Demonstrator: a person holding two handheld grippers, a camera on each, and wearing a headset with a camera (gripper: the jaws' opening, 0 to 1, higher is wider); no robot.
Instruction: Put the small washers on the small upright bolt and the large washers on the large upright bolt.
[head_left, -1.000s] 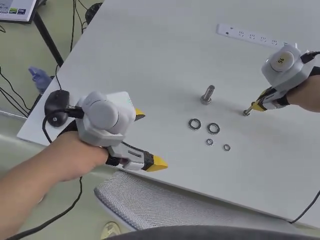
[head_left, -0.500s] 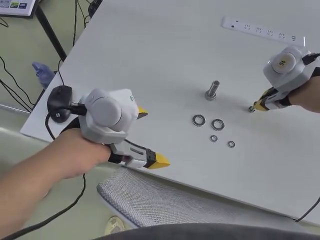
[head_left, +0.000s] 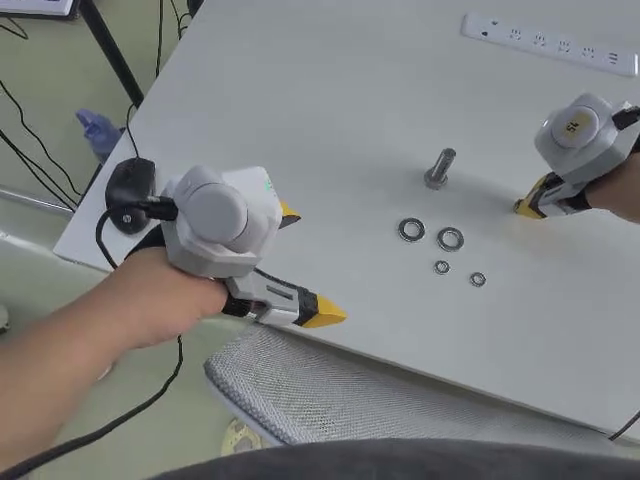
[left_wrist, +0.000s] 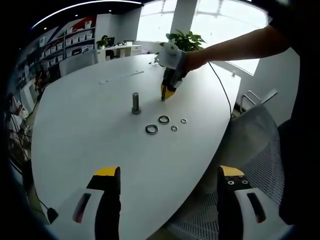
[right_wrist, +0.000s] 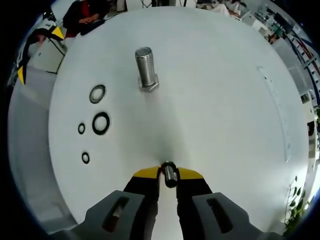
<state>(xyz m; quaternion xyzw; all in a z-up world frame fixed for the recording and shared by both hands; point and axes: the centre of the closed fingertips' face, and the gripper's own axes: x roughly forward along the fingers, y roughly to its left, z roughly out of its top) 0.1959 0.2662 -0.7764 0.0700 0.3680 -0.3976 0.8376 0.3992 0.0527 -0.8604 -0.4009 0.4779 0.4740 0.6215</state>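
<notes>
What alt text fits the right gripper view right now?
The right hand-held gripper is shut on a small steel bolt on the white table. Beyond are a large upright steel bolt and four steel washers.

Matt white table (head_left: 300, 120), bright metal large bolt (head_left: 439, 168) and small bolt (right_wrist: 169, 174), shiny metal washers (head_left: 411, 230), mesh chair (head_left: 330, 390)

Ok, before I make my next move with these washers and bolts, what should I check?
1. Large bolt upright on the table: ok.
2. Small bolt clamped in the right claw: ok.
3. Small bolt able to stand by itself: cannot tell.
4. Left claw open and empty: ok.
5. Large washers and small washers lying flat and apart: ok.
6. Washers on their bolts: not ok, none is on.
</notes>
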